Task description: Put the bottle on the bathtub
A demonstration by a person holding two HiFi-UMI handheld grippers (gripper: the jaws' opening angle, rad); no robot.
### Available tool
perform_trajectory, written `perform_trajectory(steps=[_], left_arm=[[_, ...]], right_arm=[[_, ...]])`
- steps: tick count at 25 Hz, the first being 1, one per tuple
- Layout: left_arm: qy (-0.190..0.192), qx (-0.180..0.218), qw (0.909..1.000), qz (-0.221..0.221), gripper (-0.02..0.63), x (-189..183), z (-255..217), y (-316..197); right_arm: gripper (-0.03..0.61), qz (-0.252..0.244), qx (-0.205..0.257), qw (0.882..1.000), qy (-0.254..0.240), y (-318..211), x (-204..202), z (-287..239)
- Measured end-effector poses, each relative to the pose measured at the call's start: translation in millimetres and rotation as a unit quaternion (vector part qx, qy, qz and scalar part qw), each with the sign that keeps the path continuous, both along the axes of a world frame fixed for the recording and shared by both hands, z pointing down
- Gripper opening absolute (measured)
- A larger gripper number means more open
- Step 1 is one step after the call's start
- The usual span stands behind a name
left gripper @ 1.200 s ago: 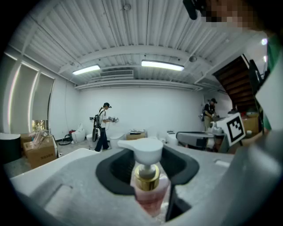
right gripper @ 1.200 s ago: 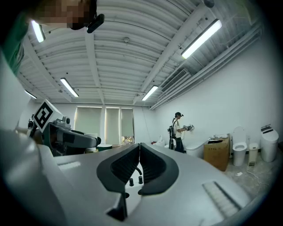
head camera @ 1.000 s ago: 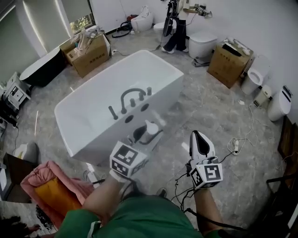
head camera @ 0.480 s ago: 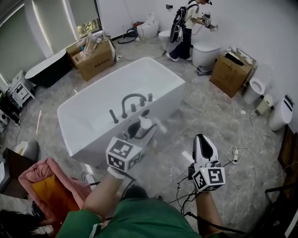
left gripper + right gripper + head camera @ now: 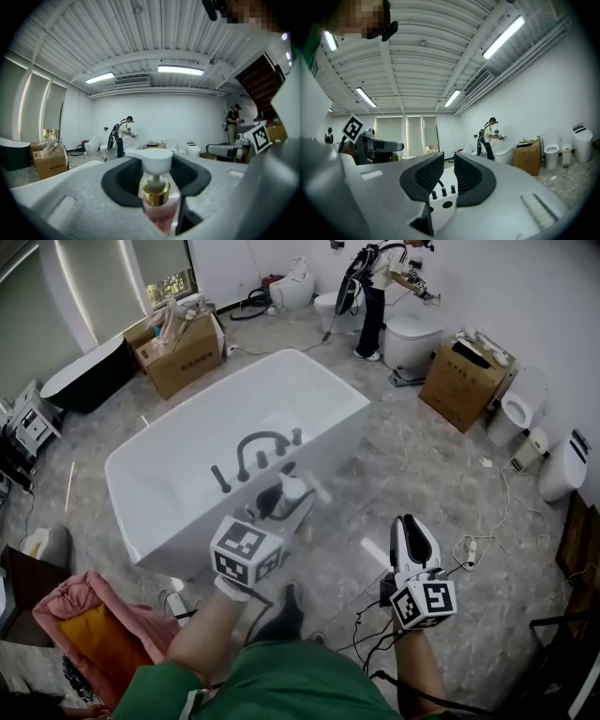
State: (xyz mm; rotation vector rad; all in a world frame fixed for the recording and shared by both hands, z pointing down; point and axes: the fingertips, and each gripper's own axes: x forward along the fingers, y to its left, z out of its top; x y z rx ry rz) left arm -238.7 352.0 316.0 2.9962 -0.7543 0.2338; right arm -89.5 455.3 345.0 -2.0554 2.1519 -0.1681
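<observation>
Left tool (image 5: 284, 505) clamped on bottle (image 5: 157, 208); right tool (image 5: 412, 526) level, jaws narrowly apart, empty.

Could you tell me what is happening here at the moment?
A person stands beside a white bathtub, a gripper in each hand. The left gripper is shut on a pink pump bottle, held upright near the tub's rim by the dark faucet, not yet set down. The right gripper is empty, its jaws a narrow gap apart, off to the side over the floor.

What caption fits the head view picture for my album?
The left gripper holds a pink pump bottle near the white bathtub; the right gripper is empty.
</observation>
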Motion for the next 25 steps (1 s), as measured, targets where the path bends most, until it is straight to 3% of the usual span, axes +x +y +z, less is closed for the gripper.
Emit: perform_trajectory(steps=[16, 25], left_arm=[[0.002, 0.002, 0.9959, 0.09, 0.172, 46, 20, -173], [0.014, -0.021, 0.9923, 0.121, 0.173, 60, 28, -226]], right_arm=[[0.052, 0.073, -0.018, 0.997, 0.025, -180, 28, -14], [0.052, 0.105, -0.031, 0.993, 0.032, -231, 38, -19]])
